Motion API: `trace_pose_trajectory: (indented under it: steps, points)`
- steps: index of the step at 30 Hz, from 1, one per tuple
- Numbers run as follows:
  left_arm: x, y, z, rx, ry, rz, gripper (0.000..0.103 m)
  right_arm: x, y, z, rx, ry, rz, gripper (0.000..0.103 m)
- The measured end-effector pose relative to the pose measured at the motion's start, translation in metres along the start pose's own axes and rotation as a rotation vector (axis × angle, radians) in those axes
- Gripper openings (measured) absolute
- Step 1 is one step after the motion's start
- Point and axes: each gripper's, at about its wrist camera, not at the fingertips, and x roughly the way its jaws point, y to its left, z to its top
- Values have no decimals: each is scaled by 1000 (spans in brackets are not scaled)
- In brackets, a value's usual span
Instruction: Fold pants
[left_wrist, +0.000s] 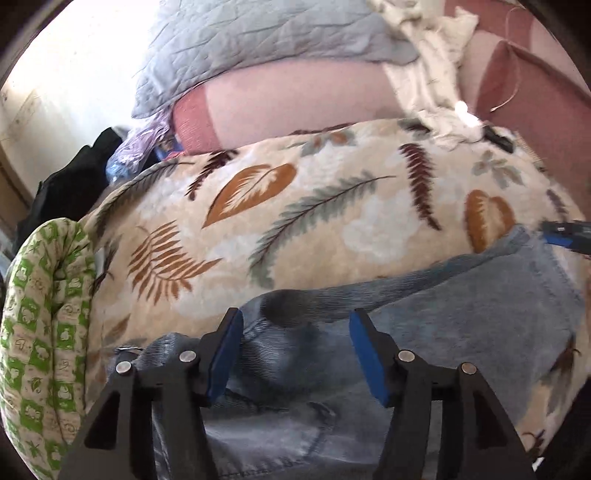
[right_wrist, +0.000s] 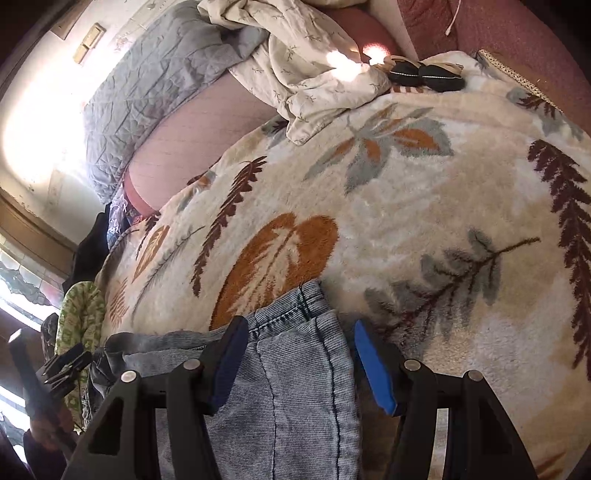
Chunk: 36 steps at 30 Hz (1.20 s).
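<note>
In the left wrist view, the left gripper (left_wrist: 295, 354) is being held with its blue-padded jaws standing apart over the pair of faded light-blue denim pants (left_wrist: 424, 332); denim is lying beneath the gap, and the pads are not seen pressing on it. The pants are being spread flat on the near part of a cream fleece blanket printed with brown, orange and grey leaves (left_wrist: 314, 192), running from near left to the right. A green-and-white patterned padded cloth (left_wrist: 48, 314) is lying bunched at the blanket's near left edge.

In the right wrist view, the right gripper (right_wrist: 295, 363) is likewise being held with its jaws apart, a folded edge of the pants (right_wrist: 295, 387) lying between them, ungripped as far as can be told. The left gripper (right_wrist: 64, 363) is being shown at the near left.

Farther off, a crumpled cream sheet with small sprigs (right_wrist: 306, 59) is lying at the blanket's far edge. Beyond it, a grey quilted cover (right_wrist: 155, 92) is being draped over a pink sofa (right_wrist: 207, 122).
</note>
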Motion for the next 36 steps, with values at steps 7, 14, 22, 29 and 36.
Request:
trace_pose_trajectory:
  steps: [7, 14, 22, 29, 36]
  points:
    - [-13, 19, -30, -67, 3, -31, 61, 19, 4, 1, -55, 48, -51, 41]
    - [-15, 75, -76, -193, 33, 106, 61, 5, 19, 6, -112, -53, -107, 19]
    - [-6, 115, -121, -345, 65, 153, 61, -6, 12, 18, -33, -166, -131, 4]
    - [-12, 107, -135, -365, 25, 195, 61, 1, 18, 14, -72, -122, -132, 8]
    - [-47, 103, -161, -473, -101, 180, 61, 3, 120, -26, -359, -49, 166, 8]
